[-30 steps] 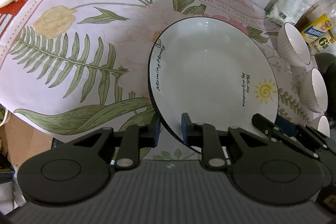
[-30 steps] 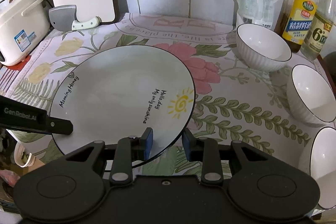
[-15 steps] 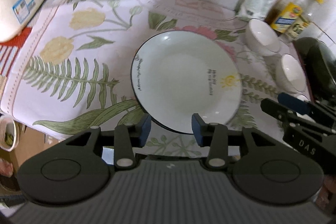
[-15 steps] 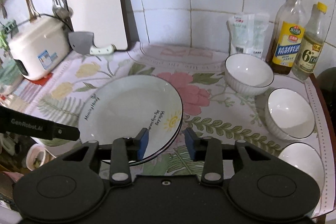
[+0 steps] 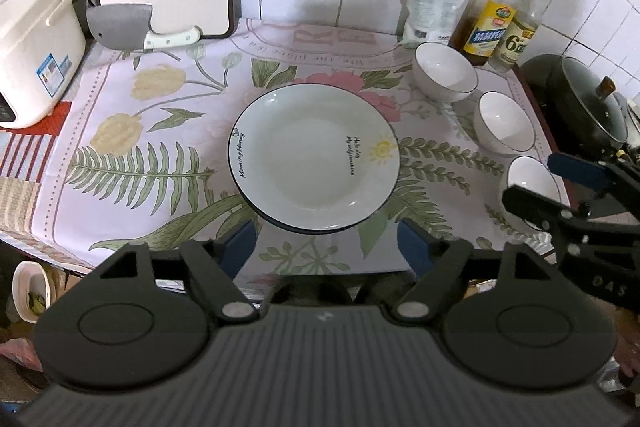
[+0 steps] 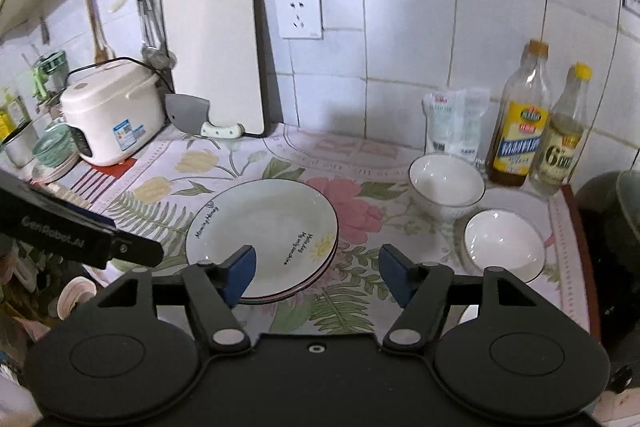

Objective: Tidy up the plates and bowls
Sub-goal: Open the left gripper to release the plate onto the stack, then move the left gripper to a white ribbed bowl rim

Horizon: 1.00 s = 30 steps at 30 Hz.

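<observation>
bench (image 5: 132,187): covered w/ floral cloth; back edge runs along tiled wall, front edge just ahead of both hand-held grippers. Open cloth on left half betw. plate and rice cooker; narrower strip betw. plate and bowls.
rice cooker (image 5: 34,55): white, at left edge of bench, near back.
cutting board (image 6: 216,51): upright vs. wall at back-left; cleaver (image 5: 132,29) leans at its foot.
pot (image 5: 588,103): dark, lidded, just past right edge of bench.
plate (image 5: 314,157): white, dark rim, sun print; lies flat mid-bench, nearer front edge. In right wrist view a 2nd rim shows under it, so it sits on a stack. Nothing touching it.
bowls: 3 white in a row along right edge – back bowl (image 5: 444,71), middle bowl (image 5: 504,121), front bowl (image 5: 530,183); apart from each other, near plate but not touching.
bottles: oil bottle (image 6: 520,119) and vinegar bottle (image 6: 562,137) at back-right corner, side by side; clear pouch (image 6: 452,125) just left of them.
left hand-held gripper (image 5: 326,247): jaws wide, have just been opening; empty, blue pads clear of plate, above front edge.
right hand-held gripper (image 6: 314,277): jaws wide, just been opening too; holds nothing. Left pad overlaps plate rim in view; cannot tell contact, looks lifted off.
</observation>
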Each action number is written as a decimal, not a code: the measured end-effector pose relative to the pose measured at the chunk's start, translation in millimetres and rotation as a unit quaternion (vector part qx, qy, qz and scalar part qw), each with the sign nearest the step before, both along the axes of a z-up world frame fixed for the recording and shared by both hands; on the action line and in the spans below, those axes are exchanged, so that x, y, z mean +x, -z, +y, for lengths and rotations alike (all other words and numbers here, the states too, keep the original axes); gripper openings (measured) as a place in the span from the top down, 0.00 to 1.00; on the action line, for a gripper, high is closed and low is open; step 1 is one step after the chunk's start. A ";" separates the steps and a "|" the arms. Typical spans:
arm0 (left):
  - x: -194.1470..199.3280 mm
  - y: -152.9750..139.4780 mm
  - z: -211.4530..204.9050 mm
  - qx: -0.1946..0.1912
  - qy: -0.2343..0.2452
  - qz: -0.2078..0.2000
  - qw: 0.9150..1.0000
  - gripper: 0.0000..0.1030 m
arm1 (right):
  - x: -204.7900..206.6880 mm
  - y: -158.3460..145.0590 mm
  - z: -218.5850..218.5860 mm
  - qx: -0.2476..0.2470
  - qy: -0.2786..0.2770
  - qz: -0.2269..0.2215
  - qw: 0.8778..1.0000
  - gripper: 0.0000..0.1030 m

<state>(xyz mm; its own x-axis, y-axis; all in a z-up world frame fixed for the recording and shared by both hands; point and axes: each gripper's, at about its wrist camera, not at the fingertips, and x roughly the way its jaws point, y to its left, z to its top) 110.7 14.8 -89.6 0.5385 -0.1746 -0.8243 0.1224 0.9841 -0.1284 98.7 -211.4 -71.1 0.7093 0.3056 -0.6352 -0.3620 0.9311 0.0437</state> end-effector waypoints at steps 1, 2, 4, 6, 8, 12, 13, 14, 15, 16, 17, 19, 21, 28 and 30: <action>-3.9 -2.4 -2.2 0.002 0.000 -0.005 1.000 0.20 | -4.5 -3.2 -1.9 0.000 -0.005 -0.003 1.000 0.29; -7.5 -4.5 -4.3 0.005 0.001 -0.008 1.000 0.19 | -9.2 -6.2 -5.0 0.002 -0.008 -0.006 1.000 0.29; -14.6 -8.5 -9.6 0.010 0.005 -0.016 1.000 0.18 | -17.8 -11.1 -11.8 0.006 -0.013 -0.006 1.000 0.29; -21.0 -11.2 -16.2 0.017 0.012 -0.020 1.000 0.18 | -26.4 -15.4 -20.4 0.011 -0.014 -0.007 1.000 0.29; -27.3 -13.8 -23.7 0.021 0.020 -0.022 0.999 0.18 | -34.1 -18.4 -28.9 0.015 -0.014 -0.009 1.000 0.29; -39.9 -17.8 -39.5 0.024 0.040 -0.028 0.998 0.18 | -46.2 -23.3 -51.3 0.030 -0.012 0.001 0.999 0.29; -43.6 -18.7 -44.2 0.024 0.048 -0.031 0.998 0.18 | -50.0 -24.3 -56.7 0.030 -0.009 -0.001 1.000 0.29; -46.9 -19.6 -48.8 0.025 0.055 -0.032 0.998 0.18 | -54.3 -25.0 -60.8 0.026 -0.006 -0.004 1.000 0.29; -50.4 -20.5 -53.6 0.026 0.062 -0.033 0.997 0.18 | -58.7 -26.5 -65.7 0.021 -0.003 -0.008 1.000 0.29; -53.4 -21.2 -57.8 0.026 0.067 -0.034 0.997 0.18 | -63.1 -27.8 -69.7 0.017 0.002 -0.012 1.000 0.28; -56.4 -22.0 -62.5 0.026 0.072 -0.035 0.996 0.18 | -68.0 -29.7 -73.6 0.013 0.005 -0.017 1.000 0.28; -61.7 -23.5 -71.5 0.026 0.081 -0.038 0.996 0.18 | -78.1 -33.1 -82.4 0.010 0.006 -0.024 1.000 0.28; -65.9 -24.7 -80.3 0.025 0.089 -0.041 0.995 0.18 | -87.5 -35.8 -90.4 0.005 0.008 -0.032 0.999 0.28; -75.3 -24.7 -110.6 0.012 0.110 -0.036 0.993 0.17 | -108.9 -34.2 -110.2 -0.032 0.008 -0.048 0.998 0.28; -78.4 -24.0 -119.6 0.005 0.120 -0.036 0.992 0.16 | -111.5 -30.8 -116.8 -0.037 0.008 -0.049 0.998 0.28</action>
